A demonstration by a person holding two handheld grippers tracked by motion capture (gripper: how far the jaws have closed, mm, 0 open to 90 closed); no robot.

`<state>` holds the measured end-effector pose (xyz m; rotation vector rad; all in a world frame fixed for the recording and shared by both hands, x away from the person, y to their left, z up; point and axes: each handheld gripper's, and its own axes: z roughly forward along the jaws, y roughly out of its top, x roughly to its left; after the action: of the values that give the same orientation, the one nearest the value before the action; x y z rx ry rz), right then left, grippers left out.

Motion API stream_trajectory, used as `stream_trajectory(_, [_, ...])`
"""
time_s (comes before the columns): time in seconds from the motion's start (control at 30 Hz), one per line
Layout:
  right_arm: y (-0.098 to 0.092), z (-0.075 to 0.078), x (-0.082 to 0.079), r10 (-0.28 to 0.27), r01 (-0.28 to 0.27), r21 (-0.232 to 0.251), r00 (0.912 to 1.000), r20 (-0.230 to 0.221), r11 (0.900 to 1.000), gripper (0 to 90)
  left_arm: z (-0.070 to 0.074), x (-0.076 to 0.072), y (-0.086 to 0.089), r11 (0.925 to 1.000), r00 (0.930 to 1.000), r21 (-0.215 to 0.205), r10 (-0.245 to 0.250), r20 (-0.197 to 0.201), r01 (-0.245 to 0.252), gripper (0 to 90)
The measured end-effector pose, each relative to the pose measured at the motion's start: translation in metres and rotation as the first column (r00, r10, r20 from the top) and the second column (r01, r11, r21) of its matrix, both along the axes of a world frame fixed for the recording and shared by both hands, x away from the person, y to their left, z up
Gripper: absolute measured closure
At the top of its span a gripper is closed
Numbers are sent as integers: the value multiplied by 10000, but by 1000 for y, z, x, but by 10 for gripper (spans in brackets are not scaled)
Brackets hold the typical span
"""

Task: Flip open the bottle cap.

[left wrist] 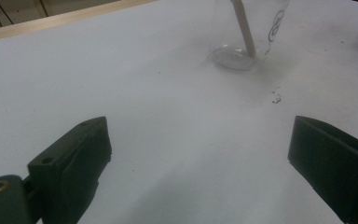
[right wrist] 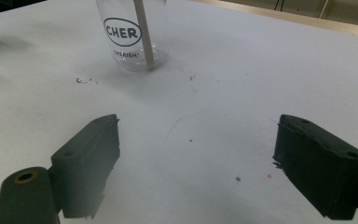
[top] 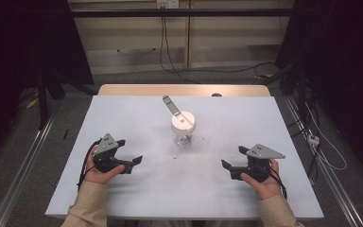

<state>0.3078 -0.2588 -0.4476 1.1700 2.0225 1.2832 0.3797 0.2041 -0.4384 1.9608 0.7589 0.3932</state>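
Observation:
A clear plastic cup (top: 183, 127) with a white lid stands in the middle of the white table (top: 137, 113), and a pale straw (top: 170, 105) sticks out of it, leaning to the far left. The cup (left wrist: 242, 37) and its straw (left wrist: 244, 28) lie ahead of the left gripper's jaws; in the right gripper view the cup (right wrist: 131, 35) carries an oval printed label. My left gripper (top: 131, 165) rests near the table's front left, open and empty. My right gripper (top: 232, 163) rests at the front right, likewise open with nothing between its jaws. Both point inward toward the cup.
Small dark specks (top: 177, 155) lie on the table in front of the cup. A wooden edge (top: 184, 90) runs along the table's far side. Cables (top: 321, 151) trail over the floor at the right, and a metal rail (top: 23, 165) runs along the left.

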Motion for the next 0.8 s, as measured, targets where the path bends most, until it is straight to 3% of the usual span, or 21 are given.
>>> stream_trajectory(0.8, [-8,-3,-4,-155,155,35,9999,31,9999,140,-4,-8,15,9998,9998,140,138,-123,-136,56])
